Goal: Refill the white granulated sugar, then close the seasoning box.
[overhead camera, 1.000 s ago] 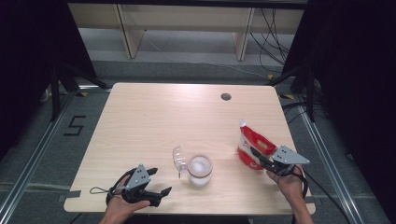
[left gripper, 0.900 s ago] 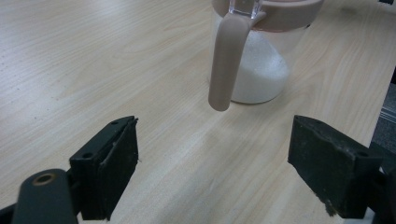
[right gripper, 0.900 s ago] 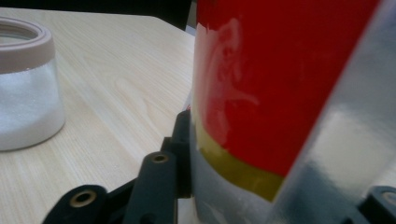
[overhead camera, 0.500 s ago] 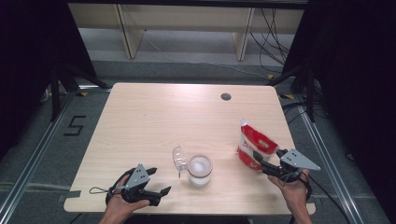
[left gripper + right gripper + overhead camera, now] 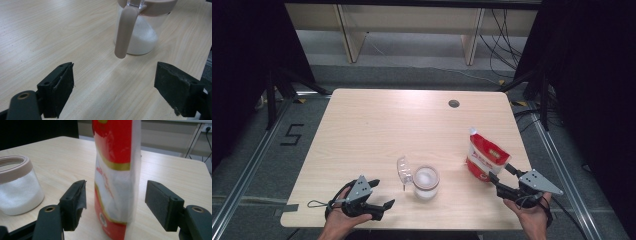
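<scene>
Red-and-white sugar pouch (image 5: pixel 486 159) stood upright near the worktop's (image 5: pixel 382 130) right edge, between the right gripper's (image 5: pixel 506 182) just-opened jaws without touching them, while the left gripper (image 5: pixel 379 209) rested open-jawed near the glass jar (image 5: pixel 425 182).

Red-and-white pouch (image 5: pixel 484 157) upright near table's right edge, open-lidded jar (image 5: pixel 426 182) of white granules well apart

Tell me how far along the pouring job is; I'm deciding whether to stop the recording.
Done, by the look of it: the jar holds white granules and the red bag stands upright on the table. In hand: the right gripper has just been opening its jaws, pads clear of the bag between them. Left: the jar's lid is flipped open, and the open left gripper waits beside it.
</scene>
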Motion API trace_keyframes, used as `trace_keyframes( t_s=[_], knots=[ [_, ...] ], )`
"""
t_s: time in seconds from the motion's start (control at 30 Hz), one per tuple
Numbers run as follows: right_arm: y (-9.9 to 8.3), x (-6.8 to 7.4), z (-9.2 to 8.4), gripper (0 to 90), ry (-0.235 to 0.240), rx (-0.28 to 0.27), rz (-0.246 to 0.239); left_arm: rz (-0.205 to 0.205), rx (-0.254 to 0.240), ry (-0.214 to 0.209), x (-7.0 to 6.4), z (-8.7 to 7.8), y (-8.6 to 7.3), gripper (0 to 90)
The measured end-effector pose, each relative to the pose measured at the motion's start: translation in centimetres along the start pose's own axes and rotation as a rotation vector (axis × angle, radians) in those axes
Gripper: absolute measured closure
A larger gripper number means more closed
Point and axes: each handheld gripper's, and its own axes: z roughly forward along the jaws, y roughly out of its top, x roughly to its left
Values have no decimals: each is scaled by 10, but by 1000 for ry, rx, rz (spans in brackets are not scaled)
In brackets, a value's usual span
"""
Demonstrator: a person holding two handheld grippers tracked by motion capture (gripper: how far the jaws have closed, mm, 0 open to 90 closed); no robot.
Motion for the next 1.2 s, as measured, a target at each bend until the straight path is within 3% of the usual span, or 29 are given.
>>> trace_keyframes(
  t_s=[0.03,0.07,0.1,0.13,0.17,0.23,0.33,0.37,0.4,0.43,0.57,0.6,0.73,0.77,0.87,1.0,1.07,1.1,1.17,1.2],
  knots=[
    [-1,5,-1,324,-14,8,30,-4,-4,-1,0,0,0,156],
    [-1,3,-2,321,-20,9,-12,-11,-3,-1,0,0,0,156],
    [-2,6,-2,318,-22,2,1,-17,-10,-3,0,1,0,156],
    [-2,6,-2,313,-15,-8,-17,-15,-10,-1,0,1,0,156],
    [-2,8,-4,310,-13,6,-4,-13,-8,0,0,1,1,156],
    [-4,10,-5,300,-28,19,-23,-10,-5,1,0,1,2,156],
    [-6,16,-9,299,-41,37,18,20,5,0,1,1,2,157],
    [-6,13,-9,306,-44,20,-44,14,9,-3,1,1,2,156],
    [-6,15,-10,310,-36,42,-16,14,8,-1,1,1,2,156],
    [-7,17,-11,309,-36,46,-2,-12,8,-2,0,1,2,156],
    [-8,19,-13,302,-34,42,-17,6,2,1,2,1,2,156],
    [-9,23,-15,288,-46,59,20,8,2,1,2,1,2,156],
    [-9,22,-15,247,-32,53,-21,12,3,1,2,2,2,156],
    [-9,26,-16,223,-42,72,19,12,5,1,2,2,2,156],
    [-10,26,-15,201,-39,85,-18,17,7,5,2,1,2,156],
    [-10,29,-16,178,-38,92,0,10,7,10,2,0,2,156],
    [-10,29,-16,180,-29,91,-16,12,9,11,2,-1,2,156],
    [-10,32,-17,179,-38,105,26,-8,9,10,1,0,1,156],
    [-10,33,-17,178,-37,112,19,-13,4,9,1,0,1,156],
    [-11,31,-16,179,-30,105,-16,-12,5,12,1,0,1,156]
  ],
)
